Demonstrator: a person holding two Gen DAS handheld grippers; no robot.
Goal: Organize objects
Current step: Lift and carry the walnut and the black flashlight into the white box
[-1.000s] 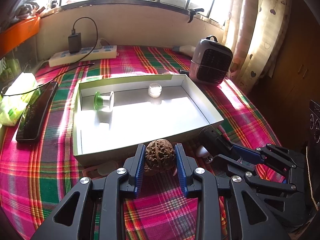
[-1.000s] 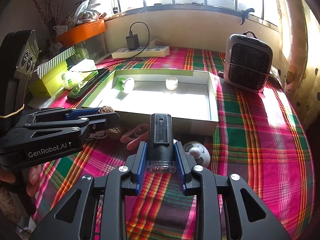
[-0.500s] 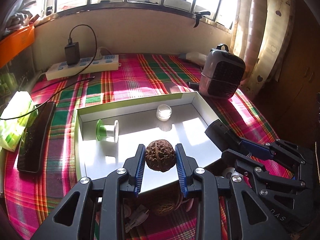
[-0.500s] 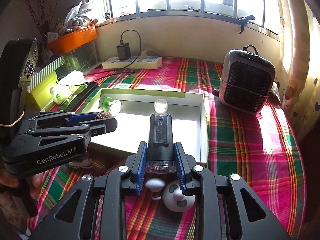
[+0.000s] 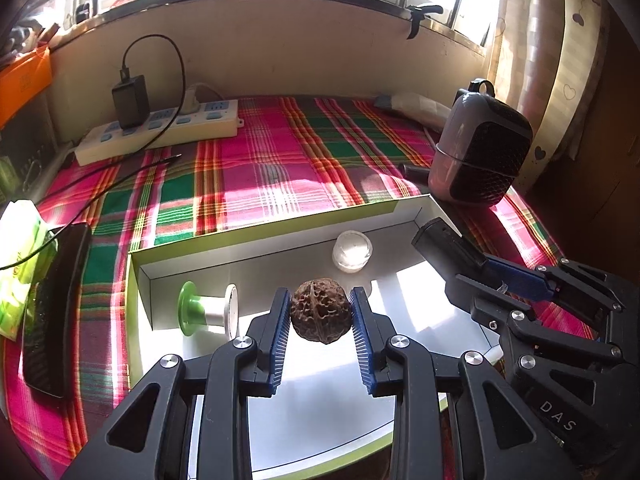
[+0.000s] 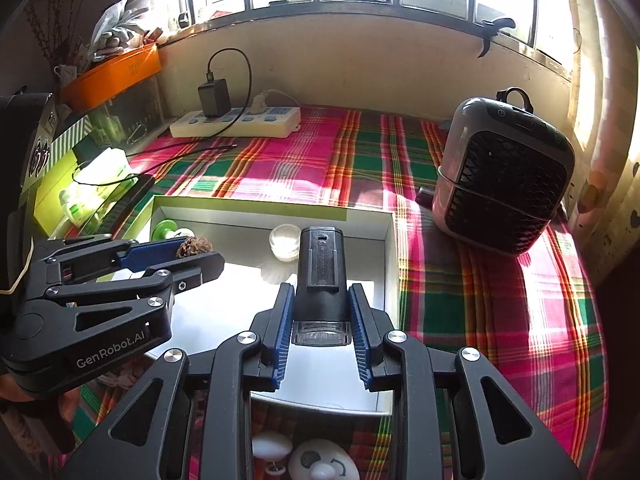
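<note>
1. Two claws hang over the shallow white box [image 5: 280,236], each with something clamped between its blue pads.
2. The left claw [image 5: 320,314] is clenched on a brown wrinkled walnut [image 5: 319,310], held clear above the box floor, about over its middle.
3. The right claw [image 6: 320,312] grips a black torch-like gadget [image 6: 321,276] with a clear lens end facing the camera; it too hangs over the box, toward the right-hand side.
4. Inside the box, near the far wall, a green-and-white spool [image 5: 208,312] lies on its side at the left, and a small clear jar [image 5: 352,251] stands just right of it, apart from both claws.
5. The box rests on a plaid pink-and-green cloth [image 5: 260,176] spread over the tabletop.
6. Behind it a white power strip [image 5: 160,136] with a black charger plugged in lies along the wall, and a dark grey heater [image 6: 504,184] stands at the right, just beside the box's far corner.
7. Small white toy figures [image 6: 320,464] lie on the cloth just outside the near edge of the box, below the right claw.
</note>
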